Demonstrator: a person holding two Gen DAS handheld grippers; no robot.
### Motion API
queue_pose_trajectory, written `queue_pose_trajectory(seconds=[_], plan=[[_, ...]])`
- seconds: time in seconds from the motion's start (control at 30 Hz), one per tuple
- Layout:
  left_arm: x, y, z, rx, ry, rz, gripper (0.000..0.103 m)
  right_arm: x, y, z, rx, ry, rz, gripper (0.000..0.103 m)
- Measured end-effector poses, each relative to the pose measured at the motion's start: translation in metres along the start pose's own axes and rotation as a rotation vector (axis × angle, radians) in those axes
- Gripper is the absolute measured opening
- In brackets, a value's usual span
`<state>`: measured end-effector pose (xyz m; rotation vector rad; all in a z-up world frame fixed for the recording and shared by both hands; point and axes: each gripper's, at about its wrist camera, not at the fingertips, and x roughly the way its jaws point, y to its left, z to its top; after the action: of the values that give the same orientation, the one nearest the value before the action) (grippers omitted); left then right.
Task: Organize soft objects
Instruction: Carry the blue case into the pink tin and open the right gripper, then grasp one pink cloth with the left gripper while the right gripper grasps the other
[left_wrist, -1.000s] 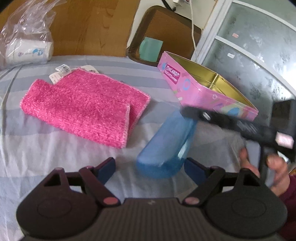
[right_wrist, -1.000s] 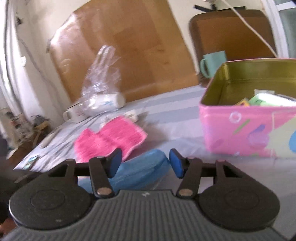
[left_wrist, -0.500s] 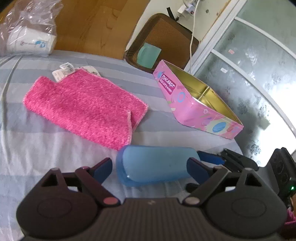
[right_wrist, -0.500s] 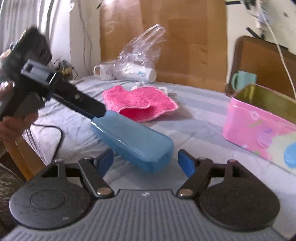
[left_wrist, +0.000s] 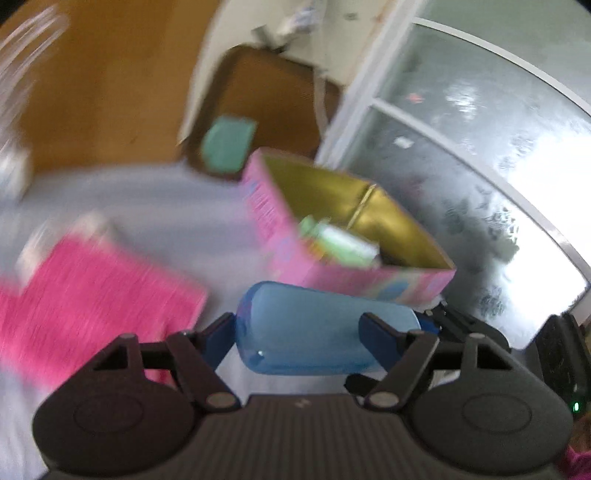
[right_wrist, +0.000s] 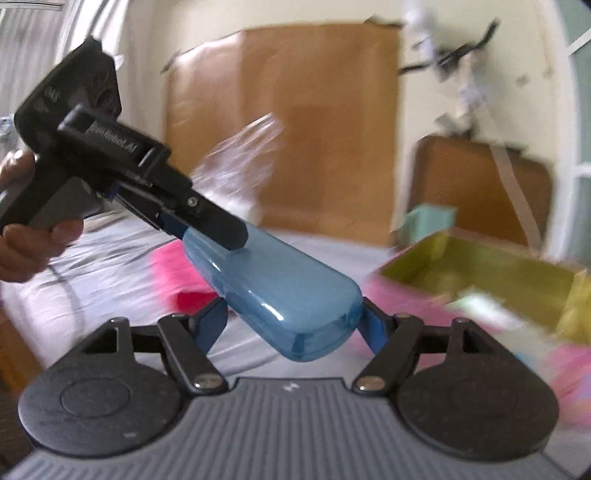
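A blue hard case (left_wrist: 314, 328) hangs in the air over the grey bed sheet. My left gripper (left_wrist: 299, 332) is closing on it, one pad at its left end and the other finger across its front. From the right wrist, the left gripper (right_wrist: 221, 236) clamps the far end of the case (right_wrist: 273, 280). The near end lies between the fingers of my right gripper (right_wrist: 291, 325), which stand wide; the right pad touches it and the left pad sits just clear. A pink towel (left_wrist: 85, 295) lies flat on the sheet to the left.
An open pink tin (left_wrist: 354, 273) with a gold inside stands just behind the case and holds a green packet (left_wrist: 340, 243). A teal mug (left_wrist: 229, 144) sits on a brown chair (right_wrist: 480, 184). A clear plastic bag (right_wrist: 240, 158) lies far back. A glass door is on the right.
The blue case has come up off the sheet and nearer the tin. The left fingers have drawn in on it. The right gripper has rolled and now has the case's near end between its fingers.
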<state>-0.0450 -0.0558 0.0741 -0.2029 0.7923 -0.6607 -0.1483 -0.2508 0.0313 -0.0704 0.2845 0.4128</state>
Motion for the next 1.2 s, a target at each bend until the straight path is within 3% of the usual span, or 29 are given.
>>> queue_pose_trajectory(seconds=[0.13, 0.23, 0.37, 0.43, 0.5, 0.7, 0.93, 1.0, 1.07, 1.2], plan=[[0.041, -0.046, 0.052, 0.135, -0.045, -0.03, 0.074, 0.002, -0.047, 0.009, 0.012, -0.026, -0.181, 0.077], [0.085, -0.076, 0.084, 0.176, -0.073, -0.049, 0.076, 0.01, -0.082, 0.015, 0.05, -0.028, -0.311, 0.077], [0.146, -0.101, 0.112, 0.146, -0.09, -0.026, 0.082, 0.046, -0.114, 0.012, 0.009, 0.025, -0.566, 0.077], [0.169, -0.106, 0.114, 0.128, -0.086, 0.014, 0.082, 0.055, -0.127, 0.005, 0.025, 0.054, -0.594, 0.077], [0.188, -0.106, 0.109, 0.117, -0.073, 0.068, 0.082, 0.053, -0.131, 0.0, 0.069, 0.041, -0.573, 0.077], [0.202, -0.088, 0.083, 0.116, -0.003, 0.127, 0.081, 0.041, -0.116, -0.009, 0.134, -0.004, -0.554, 0.077], [0.15, -0.085, 0.057, 0.153, -0.055, 0.086, 0.082, 0.031, -0.074, 0.002, 0.149, -0.077, -0.481, 0.074], [0.127, -0.081, 0.05, 0.156, -0.077, 0.056, 0.082, 0.031, -0.056, 0.009, 0.144, -0.105, -0.424, 0.071], [0.095, -0.069, 0.038, 0.15, -0.112, 0.084, 0.082, 0.034, -0.034, 0.017, 0.141, -0.12, -0.333, 0.07], [0.034, -0.018, 0.015, 0.057, -0.167, 0.137, 0.083, 0.059, 0.01, 0.028, 0.127, -0.056, -0.106, 0.07]])
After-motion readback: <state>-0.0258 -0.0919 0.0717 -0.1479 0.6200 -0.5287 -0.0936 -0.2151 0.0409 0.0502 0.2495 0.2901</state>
